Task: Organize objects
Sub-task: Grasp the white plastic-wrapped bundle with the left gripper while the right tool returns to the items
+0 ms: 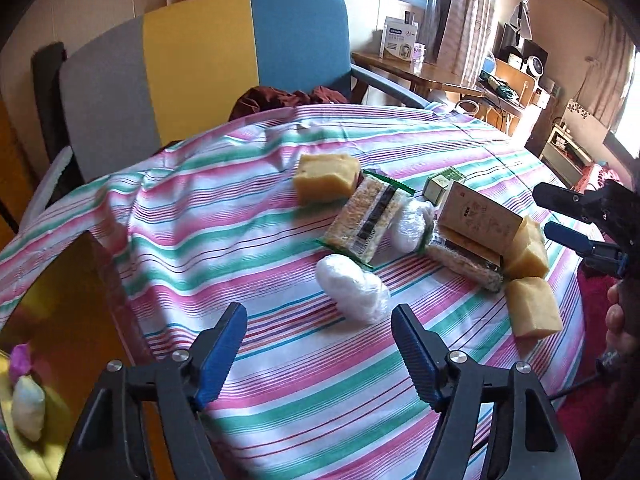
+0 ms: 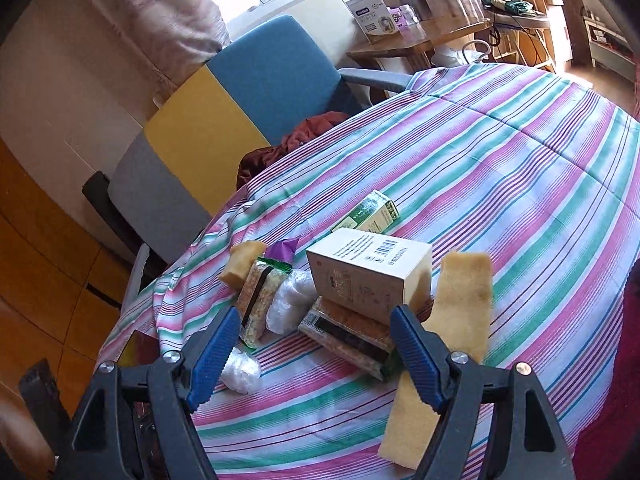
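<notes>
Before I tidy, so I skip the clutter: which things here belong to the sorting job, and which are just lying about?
To sort, all on the striped cloth:
yellow sponge blocks
rice cracker packs
plastic-wrapped white bundles
beige carton
small green box

Lying about:
colour-block chair
dark red cloth
cluttered side table

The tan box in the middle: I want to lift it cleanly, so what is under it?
The tan box leans on a wrapped grain snack bar, whose near end sticks out. A yellow sponge block sits beside it. Whatever else lies beneath is covered.
</notes>
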The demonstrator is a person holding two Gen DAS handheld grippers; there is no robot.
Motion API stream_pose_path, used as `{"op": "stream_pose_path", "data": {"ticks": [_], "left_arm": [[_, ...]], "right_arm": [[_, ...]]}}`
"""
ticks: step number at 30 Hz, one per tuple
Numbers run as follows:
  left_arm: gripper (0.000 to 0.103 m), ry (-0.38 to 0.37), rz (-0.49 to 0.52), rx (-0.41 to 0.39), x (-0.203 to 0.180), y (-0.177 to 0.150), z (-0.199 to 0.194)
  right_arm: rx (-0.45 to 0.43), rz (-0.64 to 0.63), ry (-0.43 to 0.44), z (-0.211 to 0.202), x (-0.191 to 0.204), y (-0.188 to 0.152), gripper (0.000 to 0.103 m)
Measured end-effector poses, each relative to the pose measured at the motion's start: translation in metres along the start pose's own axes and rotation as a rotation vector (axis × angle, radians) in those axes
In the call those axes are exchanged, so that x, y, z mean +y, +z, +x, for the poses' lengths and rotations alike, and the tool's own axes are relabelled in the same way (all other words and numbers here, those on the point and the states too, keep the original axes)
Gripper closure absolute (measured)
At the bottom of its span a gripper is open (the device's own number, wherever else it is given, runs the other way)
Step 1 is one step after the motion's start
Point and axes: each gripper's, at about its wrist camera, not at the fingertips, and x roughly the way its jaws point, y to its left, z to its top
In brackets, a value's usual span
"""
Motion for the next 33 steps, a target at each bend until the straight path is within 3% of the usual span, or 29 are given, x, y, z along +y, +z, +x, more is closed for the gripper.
{"op": "stream_pose_path", "data": {"ticks": [5,10,12,14,15,17,28,31,33], "left_arm": [[0.029,-0.083,-0.083,0.047,0.002,0.014,0.027],[0.029,-0.113,-0.147,0.103,0.001,0.022,0.056],[0.030,-0.085,-0.156,0.106,-0.002,0.025,0.070],[0.045,-0.080,-0.166,0.145,-0.003,0.025,0.089],[0.058,-0.104,-0.181,0.181,-0.002,0.022,0.100],[0.061,-0.105,-0.174,0.133,-0.003,0.019,0.095],[0.061,-0.094,-0.095,0.076,0.002,-0.028,0.048],[0.061,-0.104,-0.074,0.062,0.001,-0.039,0.030],[0.061,-0.117,-0.067,0.046,0.003,-0.043,0.015]], "right_arm": [[0.015,0.001,0.010,0.003,0.000,0.000,0.024],[0.020,0.007,0.021,0.003,-0.001,0.000,0.024],[0.013,0.020,0.023,0.002,-0.003,0.001,0.024],[-0.001,0.038,0.017,-0.001,-0.007,0.002,0.024],[-0.011,0.050,0.014,-0.003,-0.010,0.003,0.024],[-0.031,0.081,0.009,-0.007,-0.016,0.004,0.024],[-0.010,0.131,-0.017,-0.002,-0.026,0.005,0.024],[0.027,0.096,-0.040,0.003,-0.019,0.004,0.024],[0.069,0.008,-0.054,0.011,-0.005,0.005,0.024]]}}
